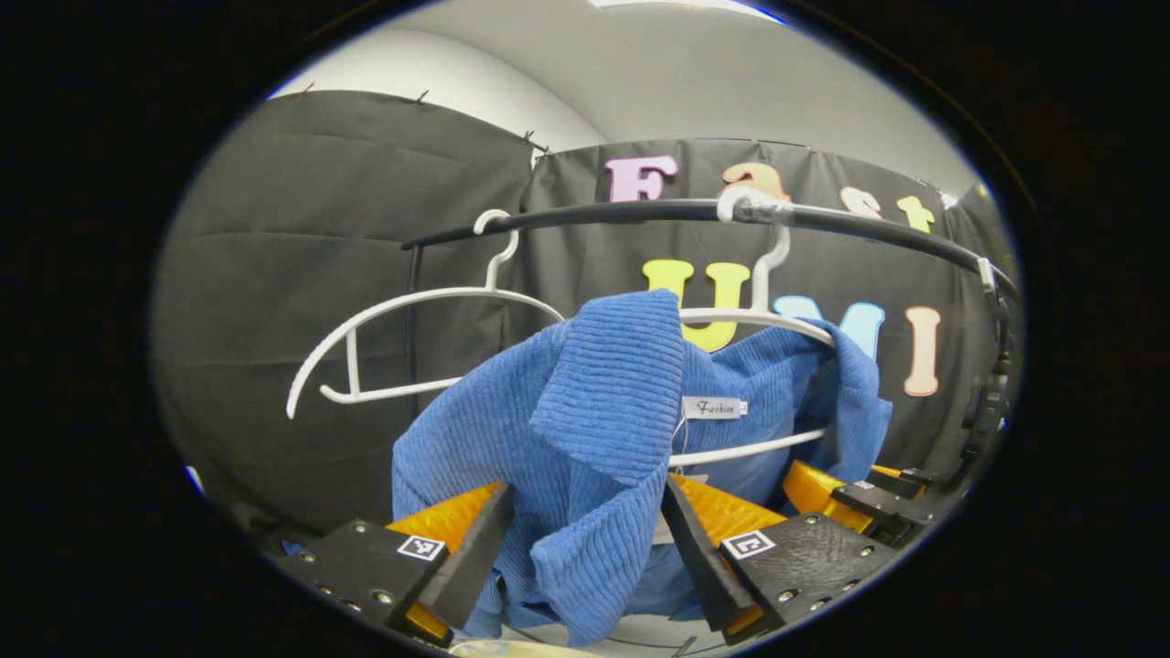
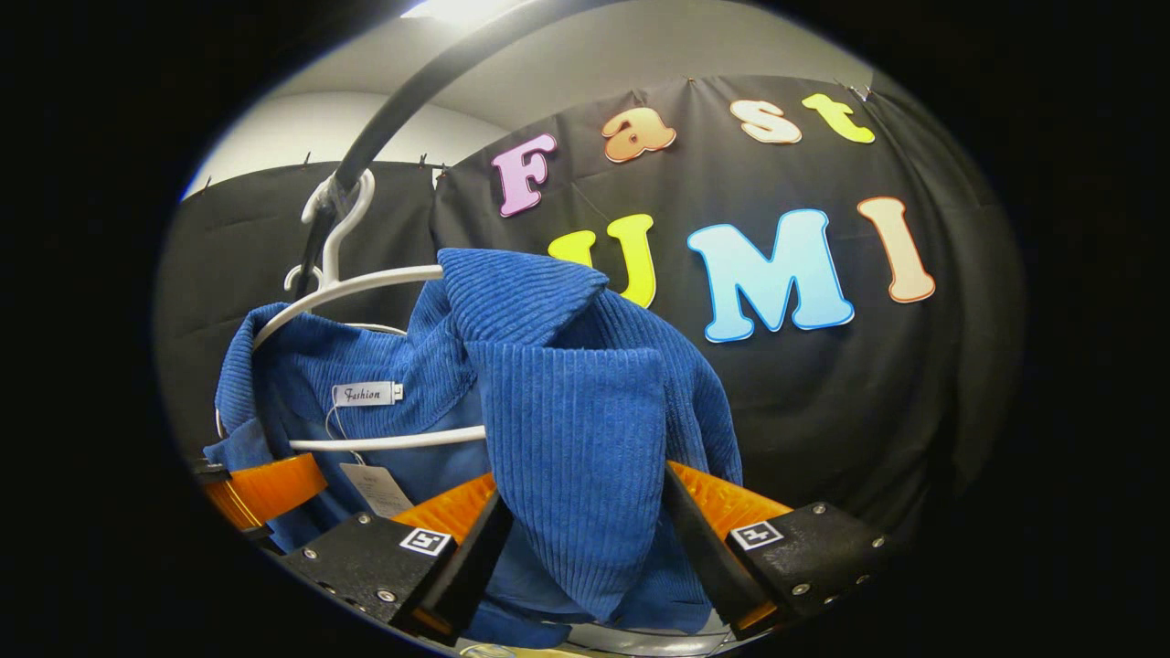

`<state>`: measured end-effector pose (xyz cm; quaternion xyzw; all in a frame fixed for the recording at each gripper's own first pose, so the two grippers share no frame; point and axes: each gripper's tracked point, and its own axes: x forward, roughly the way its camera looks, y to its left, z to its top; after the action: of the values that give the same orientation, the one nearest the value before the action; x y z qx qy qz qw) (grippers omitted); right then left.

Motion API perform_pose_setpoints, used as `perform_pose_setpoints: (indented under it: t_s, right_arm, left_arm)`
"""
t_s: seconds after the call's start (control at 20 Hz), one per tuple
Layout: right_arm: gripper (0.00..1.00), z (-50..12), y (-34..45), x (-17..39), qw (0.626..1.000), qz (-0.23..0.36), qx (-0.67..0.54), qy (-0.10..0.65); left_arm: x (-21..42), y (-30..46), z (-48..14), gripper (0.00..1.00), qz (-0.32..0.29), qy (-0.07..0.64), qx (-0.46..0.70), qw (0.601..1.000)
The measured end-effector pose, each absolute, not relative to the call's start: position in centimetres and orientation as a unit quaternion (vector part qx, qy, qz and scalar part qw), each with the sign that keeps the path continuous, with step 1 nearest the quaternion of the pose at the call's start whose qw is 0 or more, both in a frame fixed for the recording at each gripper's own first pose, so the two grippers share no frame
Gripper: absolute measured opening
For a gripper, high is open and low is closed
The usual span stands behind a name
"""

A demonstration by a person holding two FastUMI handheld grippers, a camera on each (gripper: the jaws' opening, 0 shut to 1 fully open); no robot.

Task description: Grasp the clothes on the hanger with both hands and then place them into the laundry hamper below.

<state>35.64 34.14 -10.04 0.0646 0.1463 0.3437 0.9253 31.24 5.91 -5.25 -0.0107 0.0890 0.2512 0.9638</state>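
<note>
A blue corduroy garment [image 1: 594,393] hangs on a white hanger [image 1: 759,315] from a black rail [image 1: 640,212]. My left gripper [image 1: 590,512] is open, its fingers wide apart on either side of a hanging fold of the collar, which fills the gap. In the right gripper view the same garment [image 2: 567,402] drapes off its hanger [image 2: 366,283]. My right gripper [image 2: 582,512] is open too, with another collar fold between its fingers. Part of the right gripper [image 1: 850,498] shows beyond the cloth in the left gripper view, and part of the left gripper [image 2: 260,489] in the right one.
An empty white hanger [image 1: 411,302] hangs on the rail to the left of the garment. The rail [image 2: 411,91] runs overhead in the right gripper view. A white tag [image 2: 367,394] is sewn inside the collar. The black cloth wall stands close behind.
</note>
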Motion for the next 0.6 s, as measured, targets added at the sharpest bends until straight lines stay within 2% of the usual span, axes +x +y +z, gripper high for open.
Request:
perform_pose_setpoints:
  t_s: [0.05,0.1,0.2,0.25,0.3,0.45,0.5,0.55,0.6]
  right_arm:
    - [0.93,-10.2,34.2,35.6,0.924,0.347,0.065,0.146]
    - [0.91,-10.1,34.4,35.6,0.923,0.351,0.063,0.144]
    - [0.79,-10.1,34.4,35.5,0.921,0.359,0.059,0.141]
    - [0.64,-10.1,34.4,35.5,0.920,0.362,0.058,0.137]
    - [0.59,-10.0,34.3,35.5,0.920,0.364,0.057,0.134]
    - [0.22,-9.2,33.9,35.8,0.923,0.360,0.060,0.120]
    - [0.15,-8.9,33.7,35.9,0.926,0.356,0.059,0.114]
    - [0.08,-8.7,33.8,35.5,0.925,0.358,0.061,0.111]
    - [0.06,-8.6,33.9,35.1,0.922,0.365,0.064,0.114]
  left_arm:
    - [31.2,6.0,-5.3,0.93,0.256,0.091,-0.009,0.962]
    - [31.2,6.1,-5.6,0.87,0.259,0.093,-0.009,0.961]
    - [31.4,5.7,-5.7,0.78,0.252,0.093,-0.015,0.963]
    - [31.6,5.6,-5.7,0.70,0.250,0.091,-0.018,0.964]
    - [31.5,5.4,-5.7,0.61,0.246,0.090,-0.021,0.965]
    - [31.9,4.9,-5.5,0.36,0.231,0.074,-0.035,0.969]
    - [31.6,4.6,-5.5,0.27,0.223,0.073,-0.037,0.971]
    - [31.4,4.5,-5.3,0.27,0.216,0.072,-0.037,0.973]
    - [31.2,4.3,-5.1,0.28,0.209,0.069,-0.036,0.975]
